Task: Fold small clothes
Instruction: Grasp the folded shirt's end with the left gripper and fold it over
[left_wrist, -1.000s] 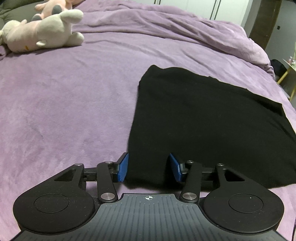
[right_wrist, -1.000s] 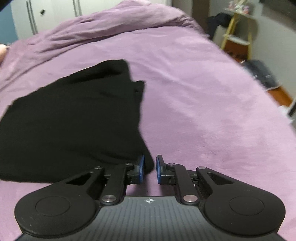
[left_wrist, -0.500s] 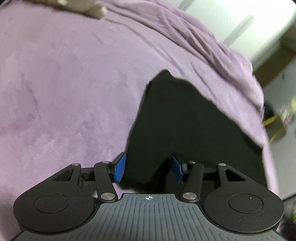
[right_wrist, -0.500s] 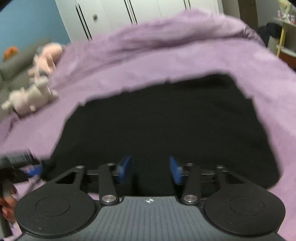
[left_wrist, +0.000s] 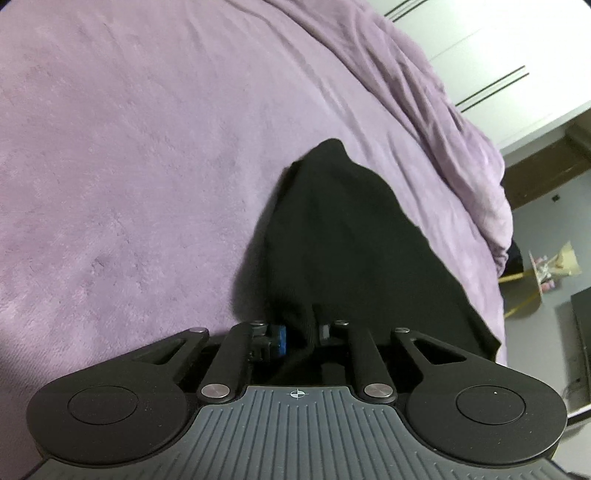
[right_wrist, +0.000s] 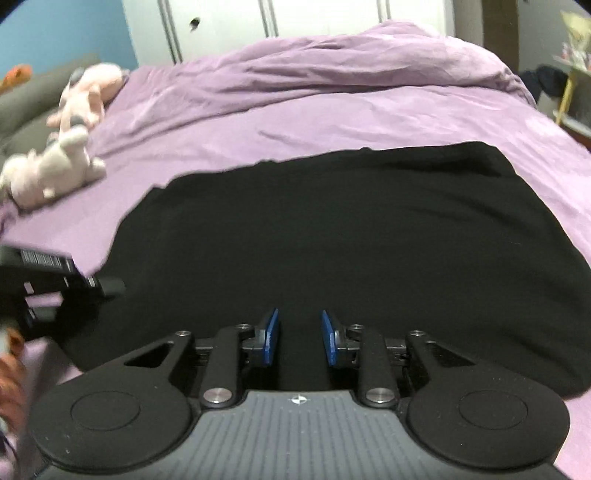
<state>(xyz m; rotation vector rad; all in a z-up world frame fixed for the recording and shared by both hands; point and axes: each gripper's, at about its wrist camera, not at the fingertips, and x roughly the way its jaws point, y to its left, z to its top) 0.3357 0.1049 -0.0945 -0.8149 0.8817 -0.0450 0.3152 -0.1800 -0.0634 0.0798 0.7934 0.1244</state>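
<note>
Since a second ago our left gripper (left_wrist: 300, 334) has rolled and its jaws are closing, pinching the near edge of the black garment (left_wrist: 354, 243), which runs toward one o'clock over the purple bedspread (left_wrist: 129, 166). From the right wrist, our right gripper (right_wrist: 298, 338) hovers over the garment (right_wrist: 332, 229), its jaws apart but closing with cloth between them; plush toys (right_wrist: 55, 162) lie at ten o'clock.
</note>
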